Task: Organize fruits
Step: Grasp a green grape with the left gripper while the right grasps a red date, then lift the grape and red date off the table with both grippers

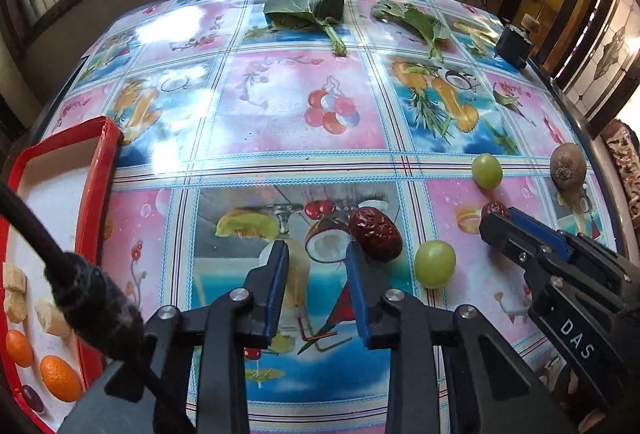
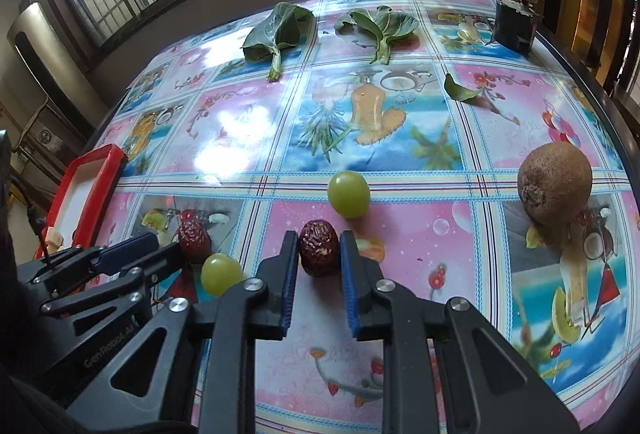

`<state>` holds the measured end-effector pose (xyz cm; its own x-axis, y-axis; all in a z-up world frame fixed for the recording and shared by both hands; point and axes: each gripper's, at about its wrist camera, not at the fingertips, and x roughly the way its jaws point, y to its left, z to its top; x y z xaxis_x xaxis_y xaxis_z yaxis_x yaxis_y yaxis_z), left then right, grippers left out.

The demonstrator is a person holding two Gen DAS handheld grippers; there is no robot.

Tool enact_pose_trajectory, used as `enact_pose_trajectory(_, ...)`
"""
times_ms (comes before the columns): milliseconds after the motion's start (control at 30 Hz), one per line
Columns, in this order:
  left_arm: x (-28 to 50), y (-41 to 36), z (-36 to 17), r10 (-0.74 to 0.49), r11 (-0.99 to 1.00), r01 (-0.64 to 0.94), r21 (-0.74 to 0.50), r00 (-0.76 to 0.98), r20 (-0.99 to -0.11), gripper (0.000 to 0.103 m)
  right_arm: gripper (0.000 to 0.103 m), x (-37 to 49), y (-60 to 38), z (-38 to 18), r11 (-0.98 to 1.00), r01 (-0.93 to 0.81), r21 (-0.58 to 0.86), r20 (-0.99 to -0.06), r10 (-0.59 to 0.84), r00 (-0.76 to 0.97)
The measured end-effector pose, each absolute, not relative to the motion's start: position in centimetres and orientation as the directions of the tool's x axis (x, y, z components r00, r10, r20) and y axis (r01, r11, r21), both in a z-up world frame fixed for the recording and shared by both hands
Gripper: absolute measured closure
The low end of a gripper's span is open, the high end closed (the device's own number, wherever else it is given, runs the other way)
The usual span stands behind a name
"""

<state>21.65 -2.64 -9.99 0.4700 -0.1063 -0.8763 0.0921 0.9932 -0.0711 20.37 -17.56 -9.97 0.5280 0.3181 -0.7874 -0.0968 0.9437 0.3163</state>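
Two wrinkled red dates lie on the fruit-print tablecloth. My right gripper (image 2: 319, 234) is shut on one red date (image 2: 319, 253), which rests on the cloth between the blue pads. In the left wrist view, my left gripper (image 1: 316, 248) stands narrowly open over bare cloth. The other red date (image 1: 376, 234) lies just outside its right fingertip, touching it. A green grape (image 1: 435, 264) sits right of that date. A second grape (image 2: 348, 193) lies beyond the right gripper, and a brown kiwi (image 2: 554, 185) is far right. The red-rimmed tray (image 1: 100, 161) is at the left.
The tray holds small orange fruits (image 1: 60, 378), pale banana pieces (image 1: 52, 316) and a dark grape. Green leaves (image 1: 304, 5) lie at the table's far side, with a dark box (image 2: 514, 21) at the far right corner. A black cable (image 1: 80, 282) crosses the left view.
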Motion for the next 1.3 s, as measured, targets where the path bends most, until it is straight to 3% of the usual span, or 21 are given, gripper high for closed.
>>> enact_pose_trajectory(300, 19.9, -3.1, -7.5, -0.235, 0.972, 0.14, -0.191, 0.495, -0.836, 0.064, 0.081, 17.8, -19.7, -9.1, 0.932, -0.065, 0.358, -0.763, 0.332, 0.555)
enact_pose_trajectory(533, 20.3, -7.5, -8.8, -0.227, 0.969, 0.203, -0.144, 0.481, -0.847, 0.064, 0.081, 16.0, -22.7, -9.6, 0.922, 0.007, 0.387, -0.763, 0.316, 0.564)
enact_pose_trajectory(633, 20.8, -8.8, -10.3, -0.21, 0.969, 0.213, -0.125, 0.446, -0.87, 0.066, 0.081, 15.5, -23.6, -9.9, 0.92, 0.024, 0.391, -0.767, 0.311, 0.561)
enact_pose_trajectory(700, 20.6, -9.2, -10.3, -0.193, 0.971, 0.217, -0.101, 0.461, -0.866, 0.081, 0.081, 15.2, -24.0, -9.9, 0.918, 0.03, 0.395, -0.767, 0.311, 0.562)
enact_pose_trajectory(1067, 16.5, -4.0, -8.2, -0.292, 0.955, 0.195, -0.225, 0.472, -0.832, 0.081, 0.081, 13.6, -23.3, -8.7, 0.907, -0.004, 0.421, -0.74, 0.346, 0.576)
enact_pose_trajectory(1300, 14.0, -1.0, -6.3, -0.245, 0.969, 0.122, -0.213, 0.526, -0.815, 0.082, 0.081, 12.8, -20.9, -7.6, 0.905, -0.054, 0.423, -0.728, 0.374, 0.575)
